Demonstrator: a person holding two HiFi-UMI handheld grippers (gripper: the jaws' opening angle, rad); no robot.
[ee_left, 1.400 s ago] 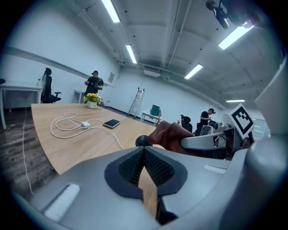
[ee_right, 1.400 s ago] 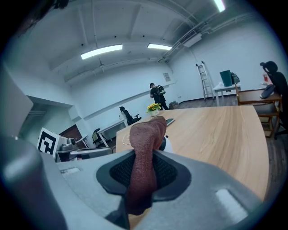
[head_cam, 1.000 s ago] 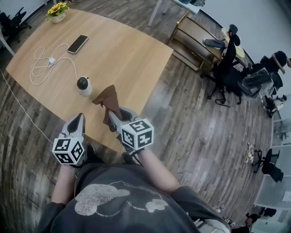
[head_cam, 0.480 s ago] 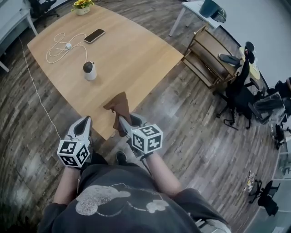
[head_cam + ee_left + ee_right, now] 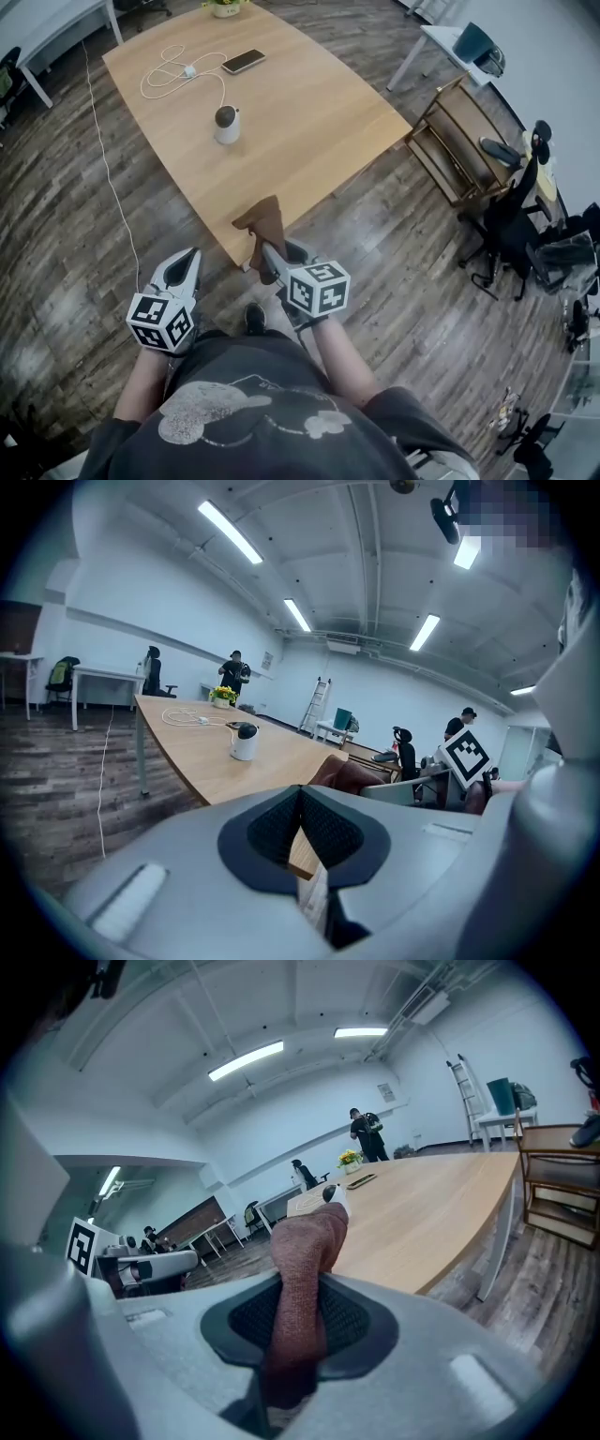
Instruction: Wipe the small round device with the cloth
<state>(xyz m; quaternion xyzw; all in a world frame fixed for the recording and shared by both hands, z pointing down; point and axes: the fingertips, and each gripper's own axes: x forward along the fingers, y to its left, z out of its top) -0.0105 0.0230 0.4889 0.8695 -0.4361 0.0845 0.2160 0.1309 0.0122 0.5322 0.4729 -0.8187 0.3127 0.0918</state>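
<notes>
**Head view:** The person stands off the near corner of the wooden worktop (image 5: 309,112), a gripper in each hand. The right gripper (image 5: 266,253) is clamped on a brown cloth (image 5: 264,223) that stands up from its jaws over the worktop's corner. The left gripper (image 5: 190,257) sits at 9 o'clock from the right one, over the floor, apart from the cloth. The small round device (image 5: 226,124), white with a dark top, stands upright on the worktop at 11 o'clock from the cloth, well apart from it. A coiled white cable (image 5: 173,67) lies at 11 o'clock from the device, and a phone (image 5: 243,61) at 1 o'clock from it.

**Left gripper view:** The left gripper (image 5: 300,803) has its 2 jaws closed together, the pads meeting at the tips with nothing between them. The device (image 5: 245,742) stands on the worktop (image 5: 197,757) at 11 o'clock from the jaws. The cloth (image 5: 352,775) shows at 3 o'clock.

**Right gripper view:** The right gripper (image 5: 302,1312) has its 2 jaws pressed onto the cloth (image 5: 309,1241), which rises straight up between the pads. The device (image 5: 331,1194) peeks out just past the cloth's top, on the worktop (image 5: 422,1213).
</notes>
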